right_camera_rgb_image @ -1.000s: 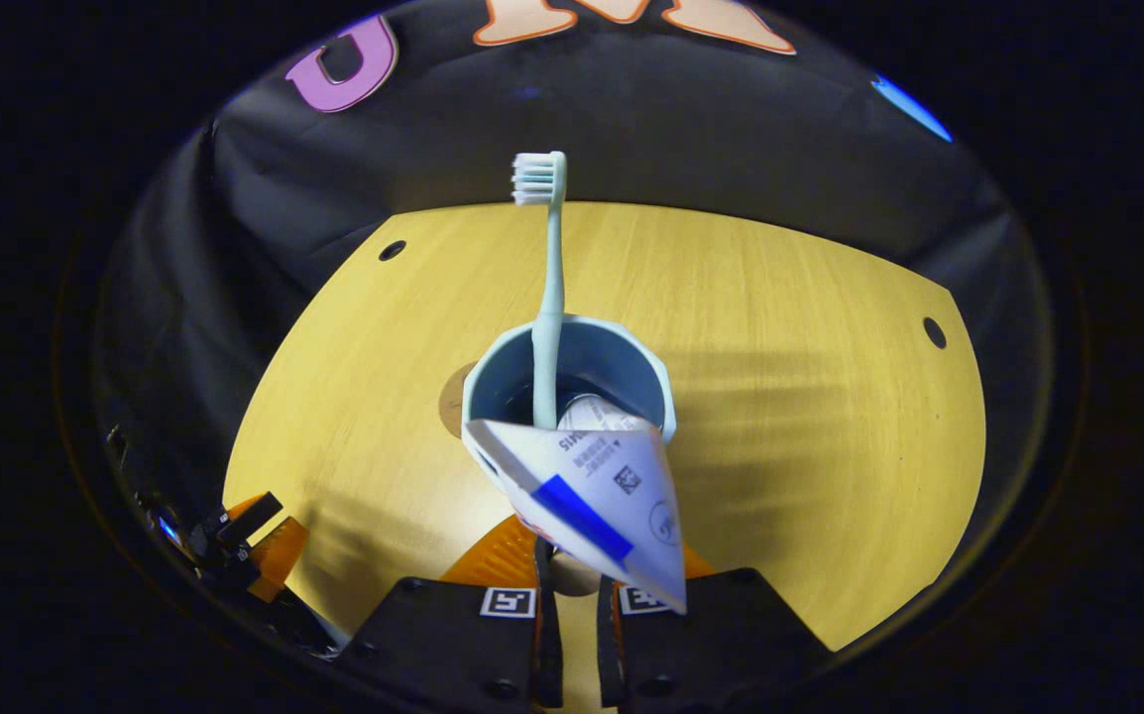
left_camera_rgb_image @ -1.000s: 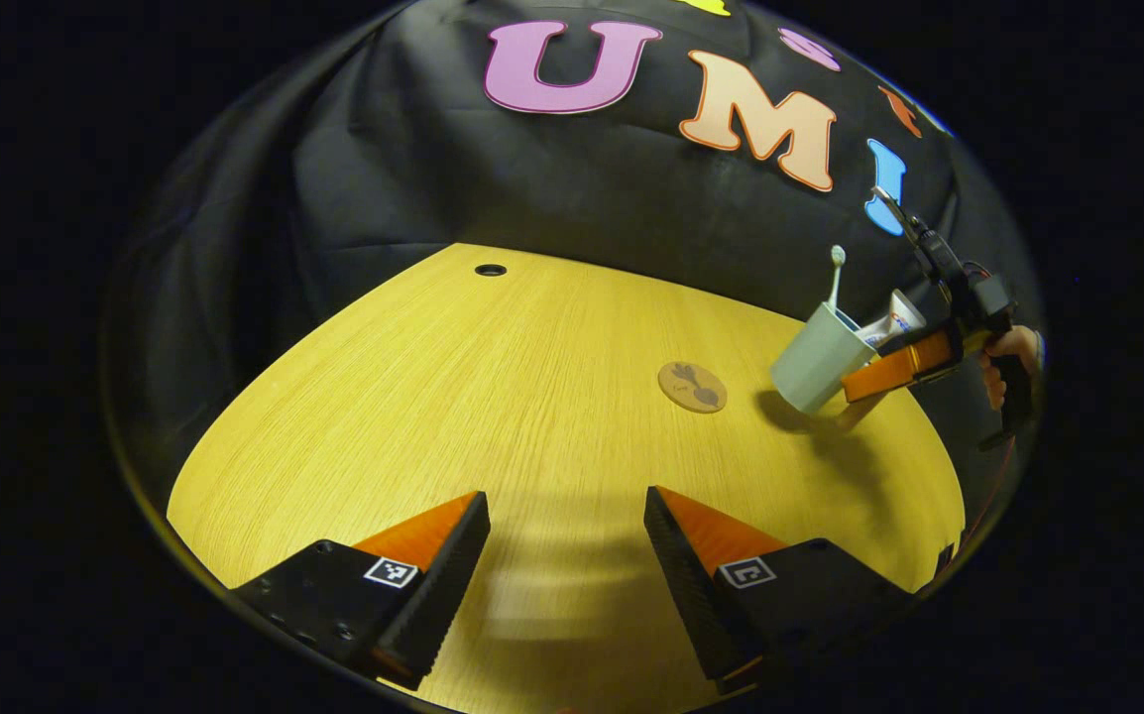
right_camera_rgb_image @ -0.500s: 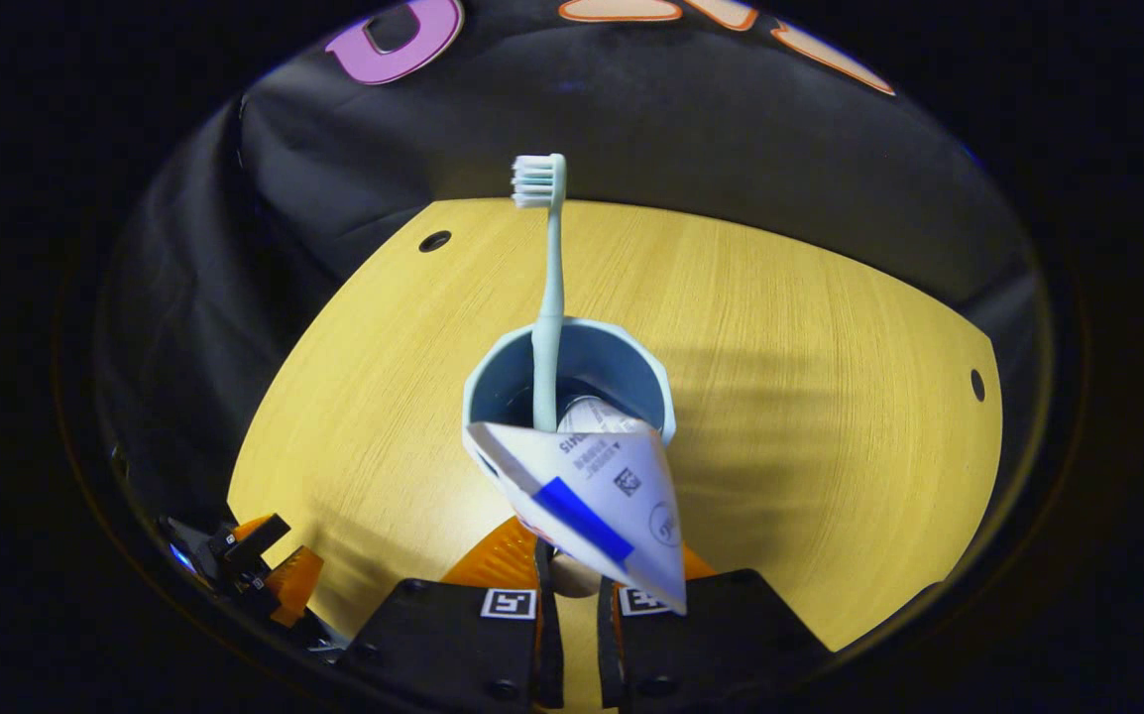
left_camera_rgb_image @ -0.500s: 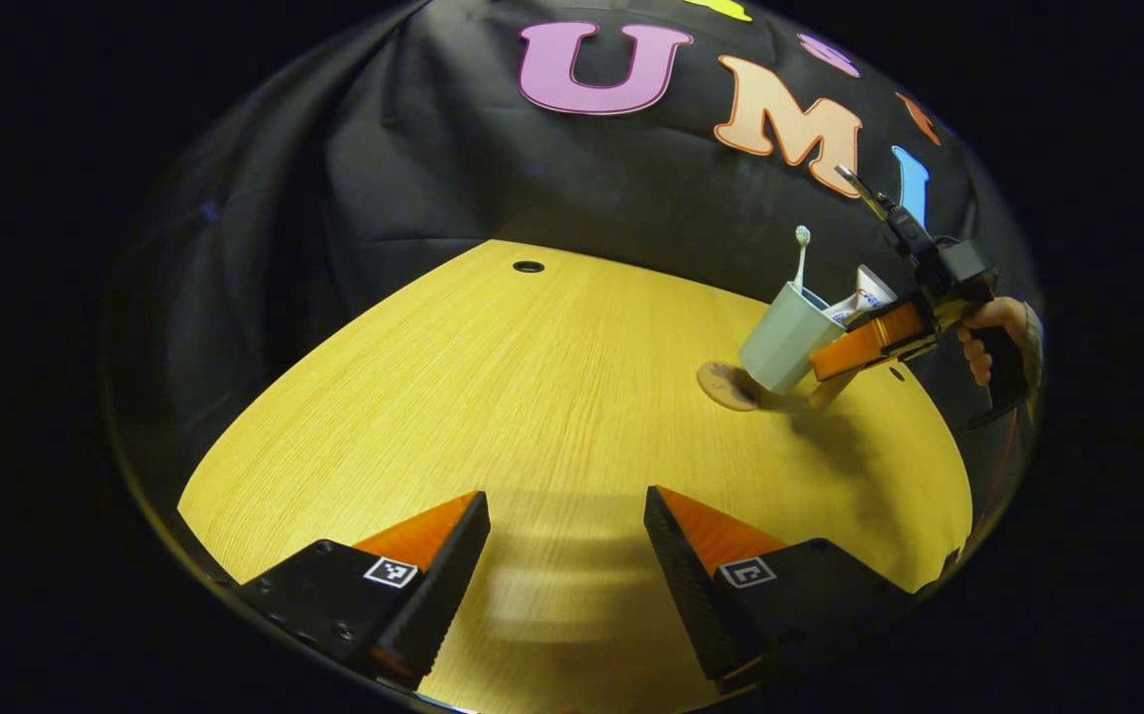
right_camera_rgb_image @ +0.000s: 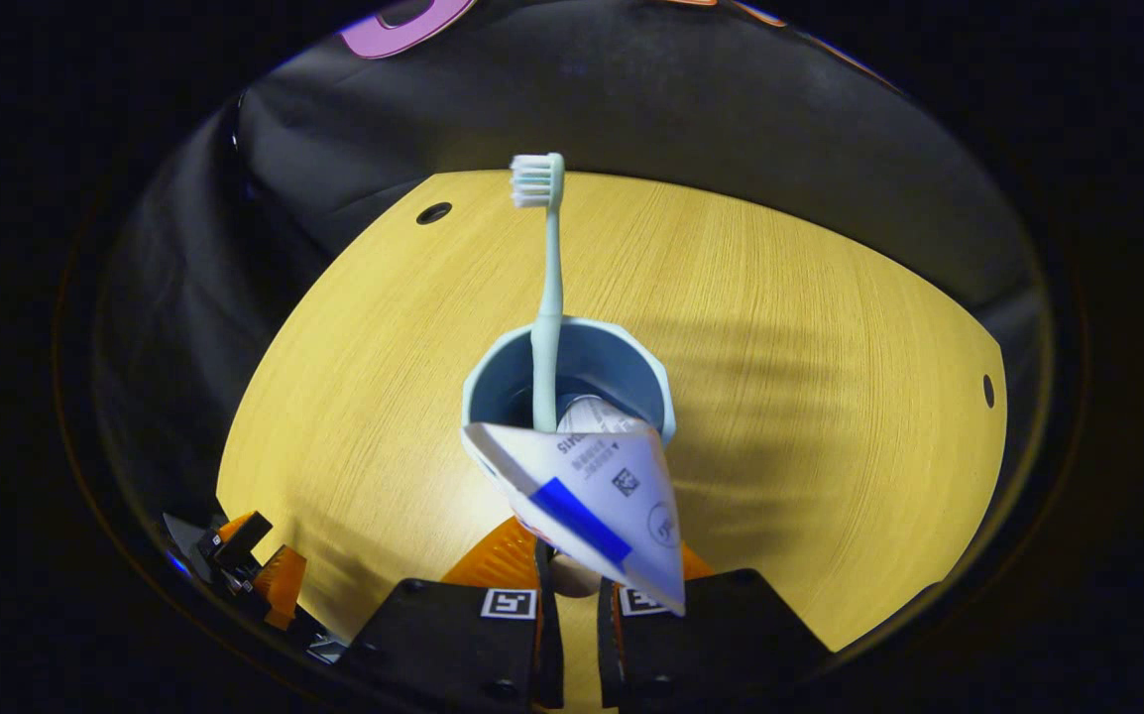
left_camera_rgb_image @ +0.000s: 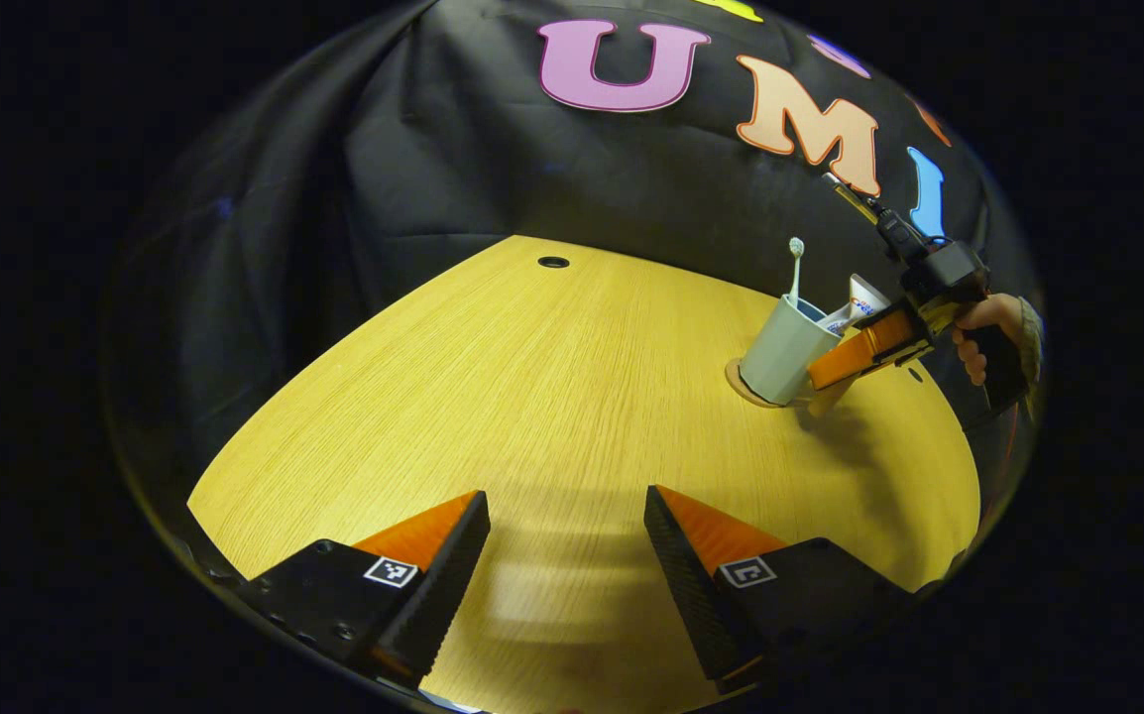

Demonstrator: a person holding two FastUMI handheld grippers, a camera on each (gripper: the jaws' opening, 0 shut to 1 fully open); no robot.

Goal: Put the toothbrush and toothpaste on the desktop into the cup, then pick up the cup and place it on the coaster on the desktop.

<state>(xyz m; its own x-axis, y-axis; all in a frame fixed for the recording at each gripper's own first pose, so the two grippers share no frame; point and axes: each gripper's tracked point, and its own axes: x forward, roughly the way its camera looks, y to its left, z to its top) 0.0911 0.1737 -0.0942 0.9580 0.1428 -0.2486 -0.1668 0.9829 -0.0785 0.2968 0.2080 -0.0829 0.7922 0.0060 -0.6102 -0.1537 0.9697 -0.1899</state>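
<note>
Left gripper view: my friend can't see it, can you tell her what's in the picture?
Far across a yellow wooden table, the right gripper holds a pale cup on a round coaster, with a toothbrush and toothpaste standing inside. Up close, the left gripper waits open above the table.

Left gripper view low, far; right gripper view close above cup, shared desktop

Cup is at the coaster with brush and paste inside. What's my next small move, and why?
Probably settle it fully, then open the right claw. The pale green plastic cup sits over the round cork coaster, green toothbrush and white toothpaste tube inside; full contact is unclear.
</note>
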